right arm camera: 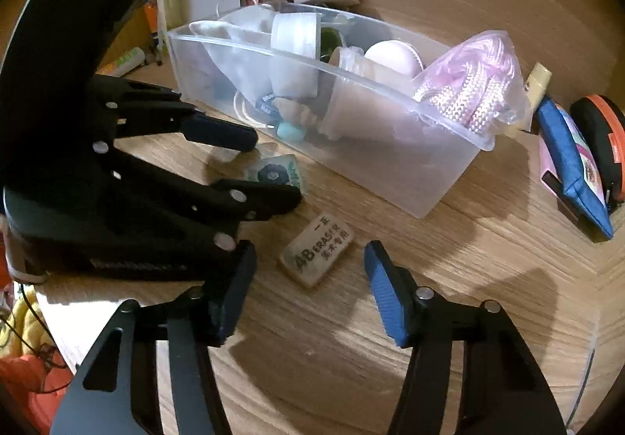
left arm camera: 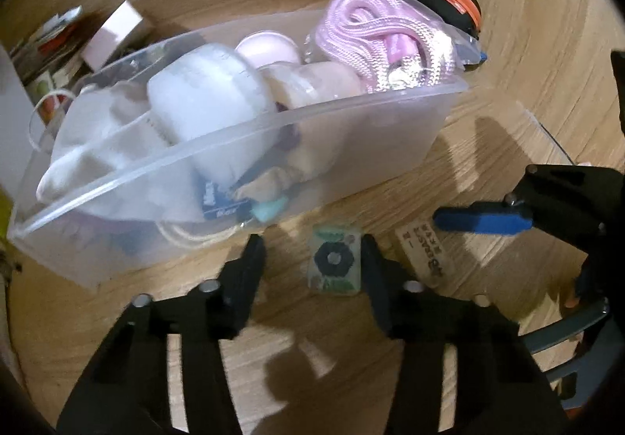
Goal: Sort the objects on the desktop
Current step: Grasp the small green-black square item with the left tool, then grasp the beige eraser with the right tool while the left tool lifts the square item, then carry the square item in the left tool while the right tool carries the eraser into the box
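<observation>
Left claw (left arm camera: pixel 312 263) is spread wide, with the little green packet (left arm camera: pixel 334 264) lying flat on the worktop (left arm camera: pixel 488 145) between its tips, not pinched yet. Right claw (right arm camera: pixel 310 278) is spread too, straddling the eraser (right arm camera: pixel 317 254), which sits just beside the packet.

Behind both is the clear bin (right arm camera: pixel 437 177), already pretty stuffed: a bag of pink cord (right arm camera: pixel 472 83), a white jar (right arm camera: pixel 293 44), a cloth pouch (left arm camera: pixel 101 145). So I'd say mostly sorted, with these two bits left, plus maybe the blue pouch (right arm camera: pixel 570 161) and the black-and-orange case (right arm camera: pixel 601 134) off to the side.

The stuff at the bin's bottom is a blur through the plastic.
</observation>
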Demonstrator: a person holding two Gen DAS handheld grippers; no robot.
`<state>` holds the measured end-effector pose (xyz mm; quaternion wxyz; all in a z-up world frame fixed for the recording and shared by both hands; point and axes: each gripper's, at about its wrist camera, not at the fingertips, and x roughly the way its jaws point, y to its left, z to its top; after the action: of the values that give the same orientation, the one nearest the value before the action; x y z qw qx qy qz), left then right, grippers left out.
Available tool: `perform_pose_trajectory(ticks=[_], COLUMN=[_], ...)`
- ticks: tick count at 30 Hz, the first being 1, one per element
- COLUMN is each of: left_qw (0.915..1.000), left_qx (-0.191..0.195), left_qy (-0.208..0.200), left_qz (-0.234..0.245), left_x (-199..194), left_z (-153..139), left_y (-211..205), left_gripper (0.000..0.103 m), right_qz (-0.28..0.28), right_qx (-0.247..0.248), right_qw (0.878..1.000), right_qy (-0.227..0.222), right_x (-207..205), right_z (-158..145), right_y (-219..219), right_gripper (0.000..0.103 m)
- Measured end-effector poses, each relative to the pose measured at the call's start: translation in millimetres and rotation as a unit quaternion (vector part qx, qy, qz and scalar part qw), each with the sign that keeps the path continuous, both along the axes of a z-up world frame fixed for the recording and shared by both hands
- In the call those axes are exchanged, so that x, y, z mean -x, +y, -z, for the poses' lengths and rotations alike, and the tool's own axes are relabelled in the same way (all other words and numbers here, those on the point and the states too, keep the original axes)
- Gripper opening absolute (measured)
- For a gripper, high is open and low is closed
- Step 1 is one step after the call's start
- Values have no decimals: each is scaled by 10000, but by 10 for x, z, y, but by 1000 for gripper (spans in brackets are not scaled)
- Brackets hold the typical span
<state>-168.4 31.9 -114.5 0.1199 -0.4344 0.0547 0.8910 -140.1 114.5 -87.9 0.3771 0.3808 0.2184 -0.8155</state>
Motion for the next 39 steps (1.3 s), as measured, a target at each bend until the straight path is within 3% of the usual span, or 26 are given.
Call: perform_pose_trajectory(ticks=[3,8,15,26,39], left_qw=[10000,9993,9980,9927,9840], left_qx=[-43,-370,-384,-588,-828], left_qy=[37,33,473,1000,1456], left_qz=[61,-92,-166,-322,-615], left_x=[-3,-17,-199,-482,-473], left_z=[-3,-33,-192,-525,-897], left_y=[-12,-166,-164,-382,-620], left_gripper=[24,24,24,24,24], right_qz=[-41,23,219,266,229], right_qx=[35,123,405,922,1317], right_qw=[10000,9999,9989,9951,9898], right_qy=[-19,-101,-89,233,491], right_x=[10,39,28,7,21], right_z=[-7,-14,-71,-473,-797], right_y=[8,70,167,229,234], right_gripper=[33,27,25,23,23])
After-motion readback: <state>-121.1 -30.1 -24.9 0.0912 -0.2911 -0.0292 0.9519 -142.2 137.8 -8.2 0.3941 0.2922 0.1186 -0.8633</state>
